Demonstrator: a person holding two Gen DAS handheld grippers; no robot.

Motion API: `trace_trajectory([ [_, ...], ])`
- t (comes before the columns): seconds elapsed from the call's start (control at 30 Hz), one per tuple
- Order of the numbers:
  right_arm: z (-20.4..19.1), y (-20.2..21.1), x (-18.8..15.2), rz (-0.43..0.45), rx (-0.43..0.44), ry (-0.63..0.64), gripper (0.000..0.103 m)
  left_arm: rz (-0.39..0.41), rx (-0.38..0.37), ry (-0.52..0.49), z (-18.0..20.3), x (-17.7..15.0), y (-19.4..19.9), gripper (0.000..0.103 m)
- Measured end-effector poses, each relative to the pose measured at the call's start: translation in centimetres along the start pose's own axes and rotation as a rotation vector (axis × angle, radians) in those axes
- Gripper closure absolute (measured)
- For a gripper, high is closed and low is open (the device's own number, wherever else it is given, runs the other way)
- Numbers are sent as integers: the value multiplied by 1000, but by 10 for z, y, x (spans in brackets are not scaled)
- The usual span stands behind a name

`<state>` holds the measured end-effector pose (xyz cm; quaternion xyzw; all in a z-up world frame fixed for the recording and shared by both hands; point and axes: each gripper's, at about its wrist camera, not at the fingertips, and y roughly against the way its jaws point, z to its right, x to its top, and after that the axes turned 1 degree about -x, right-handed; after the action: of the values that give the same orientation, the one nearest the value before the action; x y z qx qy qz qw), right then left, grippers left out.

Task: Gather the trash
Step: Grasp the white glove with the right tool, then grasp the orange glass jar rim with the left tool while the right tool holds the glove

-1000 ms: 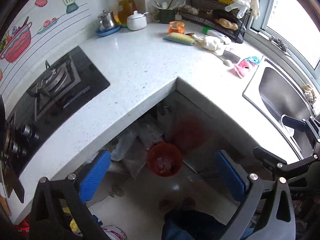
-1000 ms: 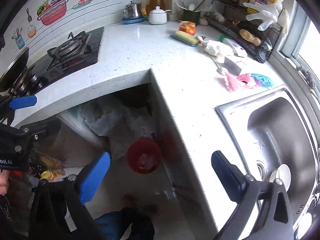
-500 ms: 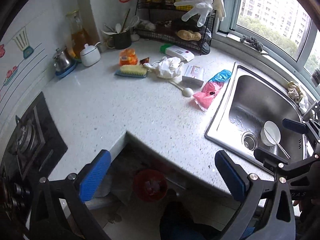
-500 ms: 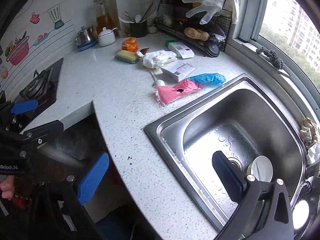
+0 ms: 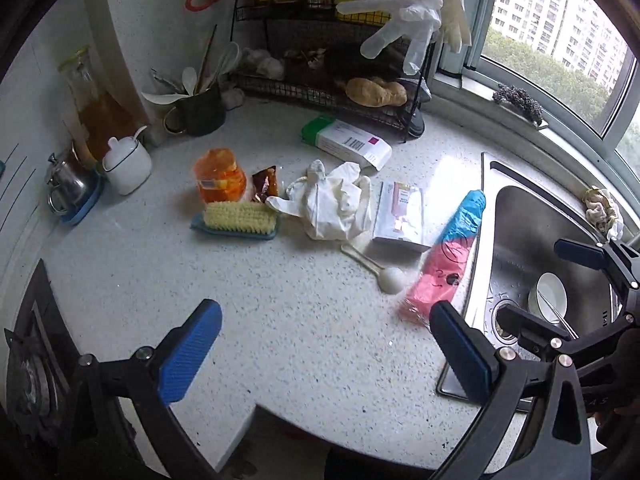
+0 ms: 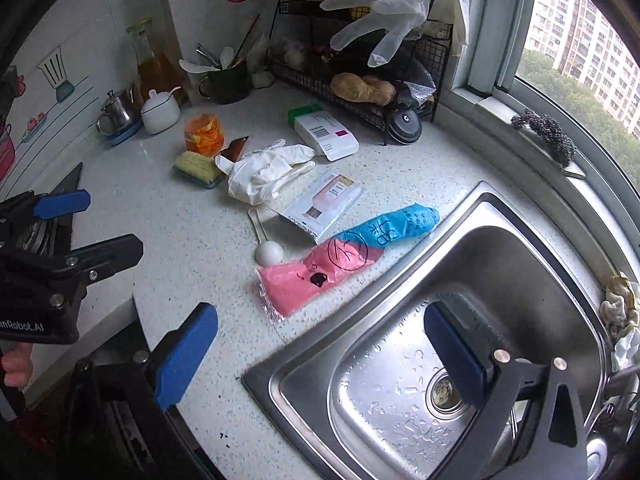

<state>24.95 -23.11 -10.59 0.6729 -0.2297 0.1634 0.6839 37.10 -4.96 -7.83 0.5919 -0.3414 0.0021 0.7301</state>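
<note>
both hand-held grippers [image 5: 326, 354] wide open, empty

The black gas stove [image 5: 28, 364] at the speckled white countertop's [image 5: 304, 332] left edge is cut off by the frame. The white bowl [image 5: 550, 296] in the steel sink [image 6: 496, 264] sits half hidden behind the right gripper [image 5: 540, 284]. Print on the pink-and-blue plastic bag [image 6: 340, 260] is too small to read.

Small kitchen corner with a white speckled counter [image 5: 304, 320], steel sink [image 6: 520, 264] set in on the right, gas hob [image 5: 28, 368] far left, cartoon cookware stickers on the white wall [image 6: 52, 72], daylight from a window [image 5: 560, 32] showing apartment blocks and trees
</note>
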Motion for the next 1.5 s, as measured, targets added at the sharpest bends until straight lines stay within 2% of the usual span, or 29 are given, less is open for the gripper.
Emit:
trace_trajectory([
  [0.27,-29,-68,65,-62,87,72,0,-64,28,61,-65,37,-48,0],
  [0.37,-41,-94,85,-86,130,115,0,-96,40,95,-87,40,-65,0],
  [0.63,-61,-153,114,-161,151,204,1,-168,57,160,-124,38,-101,0],
  [0.93,-62,-182,121,-206,152,243,36,-194,44,183,-139,40,-118,0],
  [1.03,-62,-179,120,-189,118,268,54,-169,34,149,-138,45,-118,0],
  [1.1,-59,-180,123,-189,118,265,79,-162,32,137,-137,51,-118,0],
  [1.17,-54,-178,123,-203,120,241,92,-156,31,126,-136,57,-118,0],
  [1.5,-40,-147,128,-150,104,150,97,-136,24,50,-130,96,-126,0],
])
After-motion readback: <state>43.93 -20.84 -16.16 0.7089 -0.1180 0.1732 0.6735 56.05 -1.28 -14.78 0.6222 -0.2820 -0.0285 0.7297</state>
